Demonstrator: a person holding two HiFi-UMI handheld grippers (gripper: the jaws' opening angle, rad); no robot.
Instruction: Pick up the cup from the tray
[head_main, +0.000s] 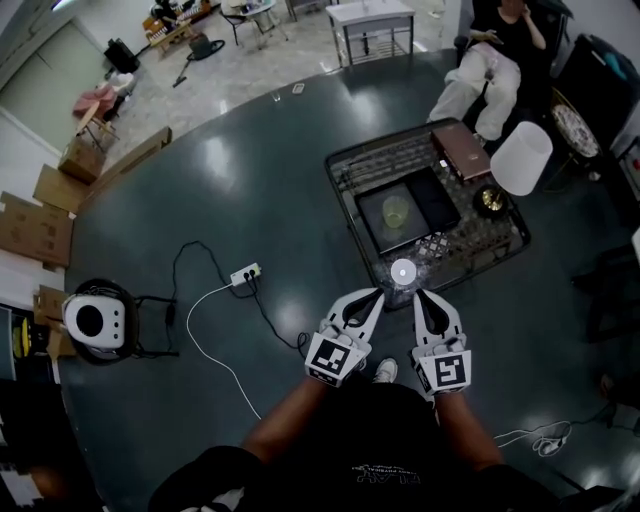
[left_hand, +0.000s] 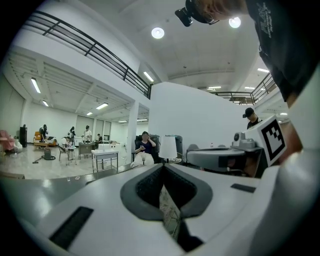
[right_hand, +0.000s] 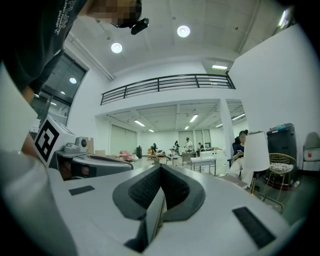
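A pale yellowish glass cup (head_main: 396, 211) stands upright on a dark square tray (head_main: 432, 202), which lies on a low wire-mesh table (head_main: 360, 170). Both grippers are held side by side in front of the table's near edge, short of the tray. The left gripper (head_main: 377, 293) and the right gripper (head_main: 421, 294) are both shut, with nothing between the jaws. In the left gripper view the left gripper (left_hand: 162, 168) points level across the room. The right gripper (right_hand: 161, 168) does the same in its own view. Neither gripper view shows the cup or tray.
A small white round object (head_main: 403, 271) sits at the table's near edge, just ahead of the fingertips. A brown notebook (head_main: 461, 148), a gold bowl (head_main: 490, 200) and a white lamp (head_main: 521, 158) are at the table's far right. A power strip (head_main: 245, 273) with cables lies on the floor at left. A person (head_main: 490, 70) sits beyond.
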